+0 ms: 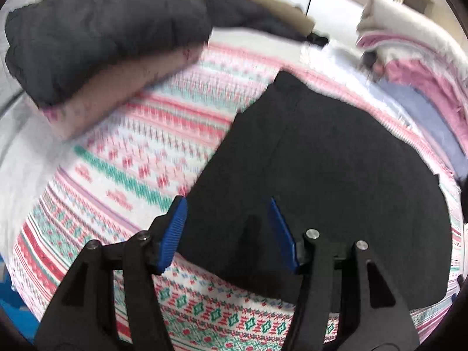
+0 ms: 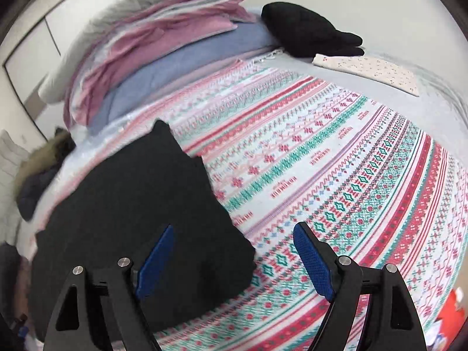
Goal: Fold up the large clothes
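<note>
A black garment point(image 1: 330, 172) lies flat on the patterned pink, red and green blanket point(image 1: 140, 152). It also shows in the right wrist view point(image 2: 140, 204) at the lower left. My left gripper point(image 1: 228, 204) is open and empty, its blue pads point(image 1: 175, 231) over the garment's near left edge. My right gripper point(image 2: 234, 234) is open and empty, its left pad point(image 2: 155, 263) over the garment's near right corner, its right pad over the blanket point(image 2: 336, 175).
A dark puffy jacket on a folded pink cloth point(image 1: 96, 38) lies far left, a fur-trimmed dark coat point(image 1: 260, 14) behind it. A stack of folded pink, blue and grey bedding point(image 2: 152, 52), a black item point(image 2: 304, 29) and a white spotted cloth point(image 2: 371, 70) lie at the bed's far end.
</note>
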Motion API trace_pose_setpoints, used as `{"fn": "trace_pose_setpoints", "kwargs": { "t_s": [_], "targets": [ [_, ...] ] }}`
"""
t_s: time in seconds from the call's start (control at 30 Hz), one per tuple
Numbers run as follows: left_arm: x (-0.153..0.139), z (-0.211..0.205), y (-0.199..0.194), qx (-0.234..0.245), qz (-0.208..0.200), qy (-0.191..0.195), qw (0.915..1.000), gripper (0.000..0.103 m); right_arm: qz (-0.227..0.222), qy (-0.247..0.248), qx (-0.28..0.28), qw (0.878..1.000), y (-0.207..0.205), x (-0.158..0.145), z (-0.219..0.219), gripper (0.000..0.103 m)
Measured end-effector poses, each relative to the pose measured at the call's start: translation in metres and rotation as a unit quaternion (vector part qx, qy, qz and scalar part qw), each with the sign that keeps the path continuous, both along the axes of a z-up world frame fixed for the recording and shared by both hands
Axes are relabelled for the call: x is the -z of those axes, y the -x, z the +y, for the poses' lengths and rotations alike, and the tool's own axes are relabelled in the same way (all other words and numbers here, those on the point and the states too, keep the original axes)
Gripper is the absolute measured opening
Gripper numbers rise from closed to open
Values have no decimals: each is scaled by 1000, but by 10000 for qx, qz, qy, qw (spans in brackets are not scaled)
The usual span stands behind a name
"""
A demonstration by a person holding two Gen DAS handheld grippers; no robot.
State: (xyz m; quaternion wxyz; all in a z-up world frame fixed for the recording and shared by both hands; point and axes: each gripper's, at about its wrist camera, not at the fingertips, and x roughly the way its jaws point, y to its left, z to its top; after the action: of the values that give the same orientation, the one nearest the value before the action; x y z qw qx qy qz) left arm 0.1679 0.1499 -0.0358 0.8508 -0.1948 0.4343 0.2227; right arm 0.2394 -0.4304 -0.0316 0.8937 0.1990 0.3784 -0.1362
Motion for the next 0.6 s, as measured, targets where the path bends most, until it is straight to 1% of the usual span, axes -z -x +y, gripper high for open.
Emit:
{"fn": "trace_pose_setpoints", "kwargs": {
  "t_s": [0.07,0.13,0.17,0.2,0.3,0.43,0.5,0.53,0.57,0.6],
  "targets": [
    [21,10,-5,-128,292,455,9985,59,321,-243,-184,9990,-10,16,1,84],
    [22,12,-7,-182,258,385,9988,59,792,-641,-318,9943,-22,43,2,84],
    [20,12,-8,-136,286,326,9990,59,936,-736,-334,9923,-26,52,2,84],
    [20,13,-7,-122,292,354,9989,59,976,-777,-335,9916,-28,58,2,84],
    [16,16,-3,-182,220,448,9986,59,907,-866,-345,9915,-24,55,0,84],
    [1,18,10,-344,11,405,9986,59,633,-1054,-73,9924,-8,42,-13,85],
    [-15,12,16,-364,-243,289,9986,59,541,-1137,142,9919,-3,37,-18,85],
    [-23,5,17,-312,-359,201,9987,59,497,-1097,256,9924,0,34,-20,85],
    [-31,-6,17,-185,-484,44,9986,59,426,-1043,336,9931,2,30,-18,85],
    [-39,-22,16,72,-562,-115,9983,59,338,-1016,398,9935,3,26,-20,85]
  ]
}}
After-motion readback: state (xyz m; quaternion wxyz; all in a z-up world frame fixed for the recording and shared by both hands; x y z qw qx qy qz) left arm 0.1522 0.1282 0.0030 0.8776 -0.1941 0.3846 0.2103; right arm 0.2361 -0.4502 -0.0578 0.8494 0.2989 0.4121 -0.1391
